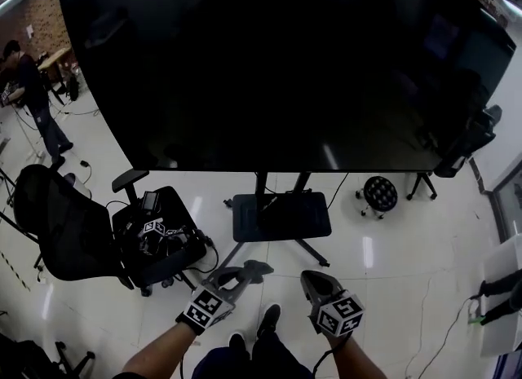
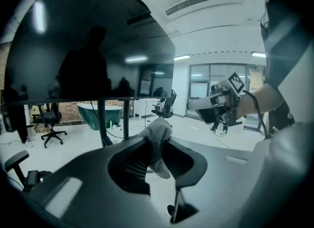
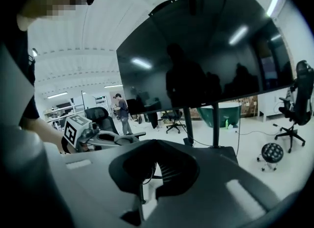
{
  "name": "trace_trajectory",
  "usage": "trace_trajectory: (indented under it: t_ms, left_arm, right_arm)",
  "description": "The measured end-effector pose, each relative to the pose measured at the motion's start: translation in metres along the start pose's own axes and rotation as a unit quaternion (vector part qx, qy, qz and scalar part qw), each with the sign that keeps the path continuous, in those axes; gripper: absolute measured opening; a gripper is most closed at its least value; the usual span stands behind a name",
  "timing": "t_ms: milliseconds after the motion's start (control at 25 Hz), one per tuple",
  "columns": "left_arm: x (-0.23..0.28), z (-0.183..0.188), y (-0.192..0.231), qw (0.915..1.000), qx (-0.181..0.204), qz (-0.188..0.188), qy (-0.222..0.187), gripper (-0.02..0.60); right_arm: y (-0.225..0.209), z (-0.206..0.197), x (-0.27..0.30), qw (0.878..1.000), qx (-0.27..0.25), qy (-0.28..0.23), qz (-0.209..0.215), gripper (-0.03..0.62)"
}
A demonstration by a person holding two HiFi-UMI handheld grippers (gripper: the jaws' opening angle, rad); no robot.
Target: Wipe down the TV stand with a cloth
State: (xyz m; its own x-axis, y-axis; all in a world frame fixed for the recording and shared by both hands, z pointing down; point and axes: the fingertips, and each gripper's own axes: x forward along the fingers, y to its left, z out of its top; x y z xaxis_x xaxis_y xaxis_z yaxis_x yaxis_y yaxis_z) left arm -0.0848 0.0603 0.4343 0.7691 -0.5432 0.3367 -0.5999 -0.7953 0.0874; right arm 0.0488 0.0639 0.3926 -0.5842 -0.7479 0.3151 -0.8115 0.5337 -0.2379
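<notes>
- TV stand (image 1: pixel 281 216) sits on the floor ahead of the person. Two posts rise from its dark base plate to the big screen (image 1: pixel 277 59). Both grippers are well apart from it, so wiping looks not yet begun.
- The left gripper (image 2: pixel 157 149) is clamped on the grey cloth (image 2: pixel 158 132), but only a narrow fold sits between its pads. The rest bunches above the tips and hangs below them. A firm drag across the base plate could pull the fold free and drop the cloth.
- With the cloth bunched like that, the hard jaw tips may meet the stand before the fabric does and scuff it rather than wipe it.
- The right gripper (image 3: pixel 154 164) has its jaws pressed together with nothing between them. It cannot catch or spread a slipping cloth until it is opened.
- The screen's lower edge hangs close above the posts. A gripper lifted carelessly while working on them could knock the glass or rock the whole stand.
- A cable (image 1: pixel 336 190) trails beside the base, and an office chair (image 1: pixel 61 226) loaded with gear stands just left of it. A wide sweep could snag the one or bump the other.
</notes>
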Motion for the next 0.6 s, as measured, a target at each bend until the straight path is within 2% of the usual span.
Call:
trace_trajectory:
  t_ms: [280,440,600]
  left_arm:
    - [-0.087,0.024,-0.059,0.9995,-0.002,0.018,-0.027,0.077]
    - [-0.113,0.035,-0.093,0.9990,0.004,0.024,-0.037,0.078]
    - [-0.130,0.044,-0.141,0.9978,0.005,0.043,-0.051,0.080]
  right_arm:
    - [0.035,0.016,-0.102,0.999,-0.002,-0.029,-0.028,0.003]
    - [0.050,0.015,-0.143,0.999,0.006,-0.041,-0.019,0.003]
    - [0.067,0.007,-0.184,0.999,0.009,-0.050,0.007,0.003]
